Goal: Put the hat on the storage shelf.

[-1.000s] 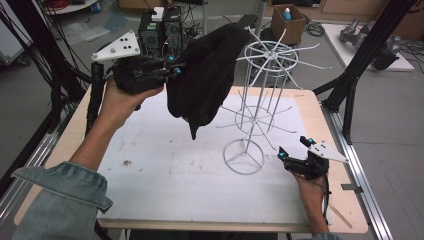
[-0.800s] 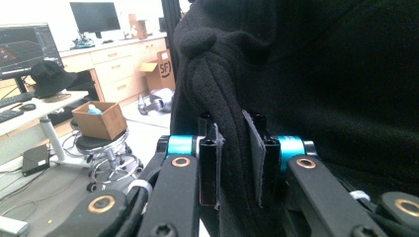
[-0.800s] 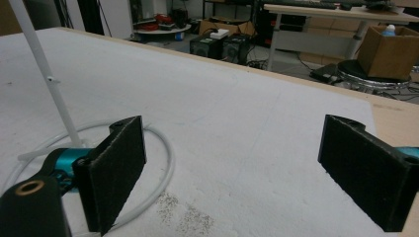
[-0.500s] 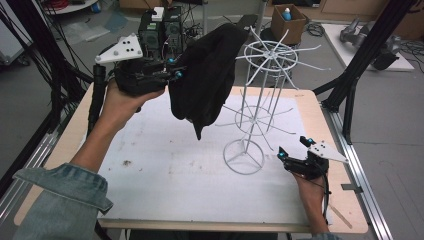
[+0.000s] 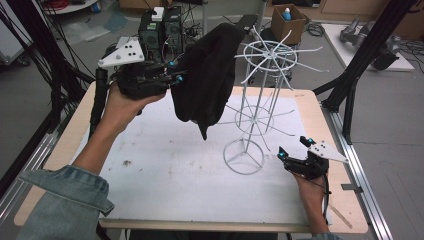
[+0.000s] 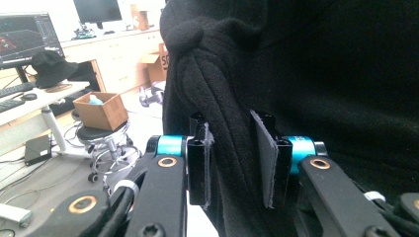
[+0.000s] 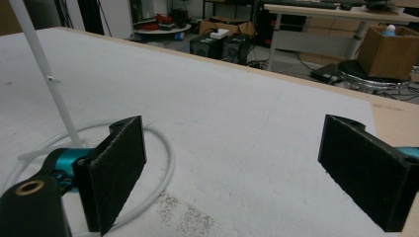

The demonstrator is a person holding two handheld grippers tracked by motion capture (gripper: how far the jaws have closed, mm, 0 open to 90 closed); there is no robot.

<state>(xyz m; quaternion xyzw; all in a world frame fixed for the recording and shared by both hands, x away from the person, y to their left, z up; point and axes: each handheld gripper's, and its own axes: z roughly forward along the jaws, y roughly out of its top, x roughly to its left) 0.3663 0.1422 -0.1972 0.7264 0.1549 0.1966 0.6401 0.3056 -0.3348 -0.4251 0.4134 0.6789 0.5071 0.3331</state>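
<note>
left gripper (image 5: 172,77): raised above the table's far left, jaws clamped on a fold of the black fleece cloth (image 5: 207,75).
cloth: hanging in the air, its top edge at the upper arms of the white wire rack (image 5: 260,100); whether it rests on them, i cannot tell.
progress: lifted and brought over; draping and letting go look left.
right gripper (image 5: 295,152): jaws spread wide, holding nothing, low by the rack's base ring.

The high view looks forward and down over the whole tabletop (image 5: 165,175). The left gripper view faces the black fleece garment (image 6: 306,74) at close range. The right gripper view skims low across the tabletop, sharing the white wire rack (image 7: 39,64) base.
</note>
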